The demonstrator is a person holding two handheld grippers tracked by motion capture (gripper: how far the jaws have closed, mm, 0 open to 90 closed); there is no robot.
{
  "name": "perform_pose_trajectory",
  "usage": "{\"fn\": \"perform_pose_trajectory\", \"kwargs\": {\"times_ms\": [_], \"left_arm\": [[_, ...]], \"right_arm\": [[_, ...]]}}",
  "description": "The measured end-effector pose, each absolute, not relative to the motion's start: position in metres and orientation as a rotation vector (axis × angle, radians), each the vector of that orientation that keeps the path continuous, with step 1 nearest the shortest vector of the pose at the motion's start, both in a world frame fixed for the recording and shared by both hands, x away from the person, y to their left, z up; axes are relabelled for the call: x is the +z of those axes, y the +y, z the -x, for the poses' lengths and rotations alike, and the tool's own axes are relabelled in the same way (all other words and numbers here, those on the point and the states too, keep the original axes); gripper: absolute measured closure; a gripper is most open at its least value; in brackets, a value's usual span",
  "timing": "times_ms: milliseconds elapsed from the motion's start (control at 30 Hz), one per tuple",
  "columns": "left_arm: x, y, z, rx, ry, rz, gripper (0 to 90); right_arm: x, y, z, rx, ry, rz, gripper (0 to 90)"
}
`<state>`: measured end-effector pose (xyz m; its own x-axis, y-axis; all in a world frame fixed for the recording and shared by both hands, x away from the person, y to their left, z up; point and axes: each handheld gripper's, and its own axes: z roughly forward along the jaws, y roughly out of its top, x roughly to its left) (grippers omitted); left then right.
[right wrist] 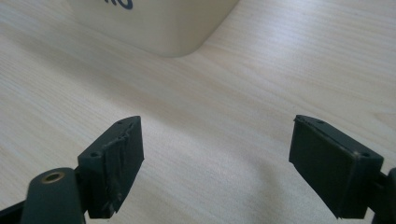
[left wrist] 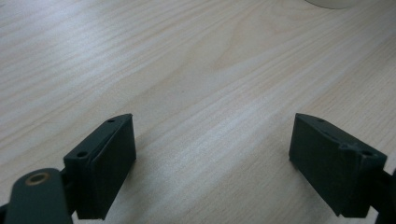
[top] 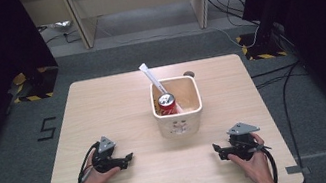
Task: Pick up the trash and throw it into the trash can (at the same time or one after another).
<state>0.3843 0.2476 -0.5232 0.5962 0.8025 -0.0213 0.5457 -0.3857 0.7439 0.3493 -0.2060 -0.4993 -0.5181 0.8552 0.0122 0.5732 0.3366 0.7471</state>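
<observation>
Bin (top: 178, 114) sits mid-desk (top: 103, 107), holding a red can (top: 167, 102) and a white stick (top: 153, 79) leaning toward 11 o'clock. My left gripper (top: 128, 157) rests at its 8 o'clock, my right gripper (top: 217, 149) at 4 o'clock, both well apart from it, jaws spread wide, holding nothing.

Pale blond wood grain streaks across the counter (top: 117, 104), a cream tub (top: 179, 119) with a small printed motif on its front sits on it, a red can (top: 167, 104) with a silver top inside, a white stick (top: 152, 79) poking out, and both grippers' jaws matte black.
</observation>
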Motion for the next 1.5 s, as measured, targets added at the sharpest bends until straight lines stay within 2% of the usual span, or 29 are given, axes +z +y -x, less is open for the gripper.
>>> {"fn": "perform_pose_trajectory", "kwargs": {"times_ms": [700, 1500], "left_arm": [[-0.523, 0.248, -0.384, 0.448, 1.063, -2.09, 14.0], [-0.523, 0.248, -0.384, 0.448, 1.063, -2.09, 14.0]], "right_arm": [[-0.516, -0.207, -0.342, 0.95, 2.236, -1.282, 17.9], [-0.517, -0.208, -0.339, 0.944, 2.228, -1.285, 14.3]]}}
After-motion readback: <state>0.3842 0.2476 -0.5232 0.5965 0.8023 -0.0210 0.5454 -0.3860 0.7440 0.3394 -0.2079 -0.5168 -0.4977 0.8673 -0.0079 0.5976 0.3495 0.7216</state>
